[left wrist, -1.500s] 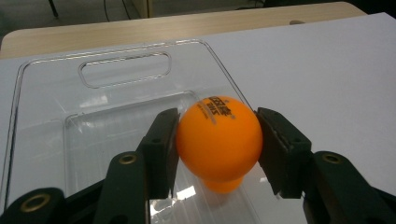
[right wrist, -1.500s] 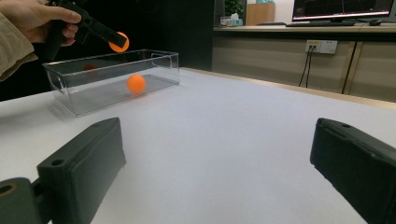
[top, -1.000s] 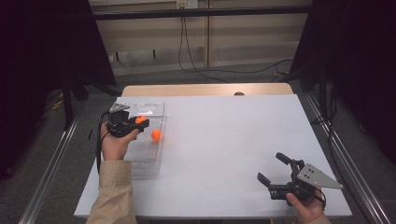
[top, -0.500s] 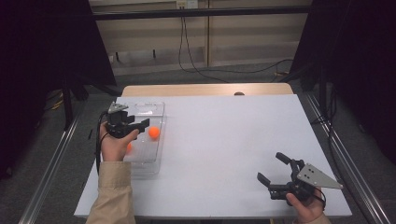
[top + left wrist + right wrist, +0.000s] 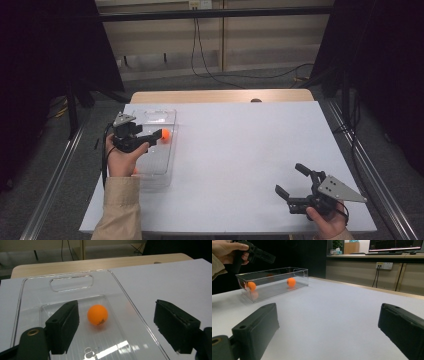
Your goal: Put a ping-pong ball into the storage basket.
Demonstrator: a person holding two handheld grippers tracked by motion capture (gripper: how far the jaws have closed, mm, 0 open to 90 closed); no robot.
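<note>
In the high view, the left tongs (image 5: 150,137) are hovering over the clear bin (image 5: 167,165) at the table's (image 5: 250,150) left side, their jaws having just been opening, with nothing between them. An orange ball (image 5: 165,134) is lying in the bin just beyond the jaw tips. The right tongs (image 5: 292,182) are waiting wide and empty, well apart near the table's front right corner.

In the left gripper view, the ball (image 5: 97,315) is sitting on the bin floor (image 5: 112,340) between the spread jaws, untouched. Its small dark print is too blurred to read. It looks liable to roll or bounce on the smooth plastic if anything nudges it.

In the right gripper view, a second ball (image 5: 251,286) is resting at the bin's near end.
</note>
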